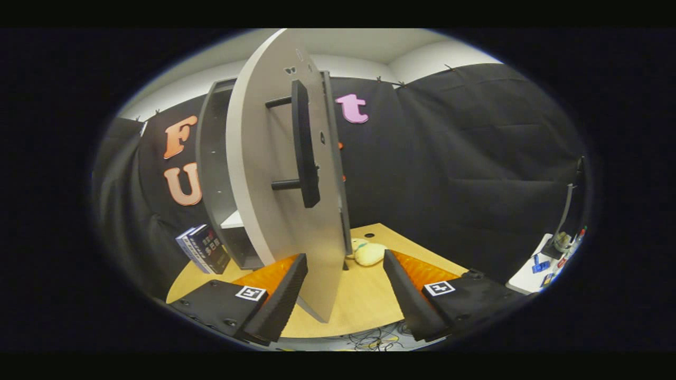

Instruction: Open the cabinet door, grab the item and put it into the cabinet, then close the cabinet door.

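The cabinet door (274,211) stands swung well out from the cabinet (214,174), its lower edge reaching down between the fingers of the gripper (346,287); the jaws are spread wide and grip nothing, the door's edge lying nearer the left finger, though whether it touches that finger cannot be told. The door's long axis runs upright, and so does its dark bar handle (305,145), which stands off the panel on two short posts and faces toward the gripper; a handle set this way offers a vertical bar to pinch or hook, which probably explains why the fingers sit level on either side of the door's plane. The cabinet itself stands toward the back left of the wooden table (364,301), its open side showing a pale shelf (232,220); the opening step looks done or nearly so. The item, a small cream plush toy (368,253), lies on the table just beyond the door's lower corner and ahead of the right finger, its long axis roughly across the table; which end is its head cannot be told. Two dark books (203,249) lean near the table's left edge beside the cabinet.
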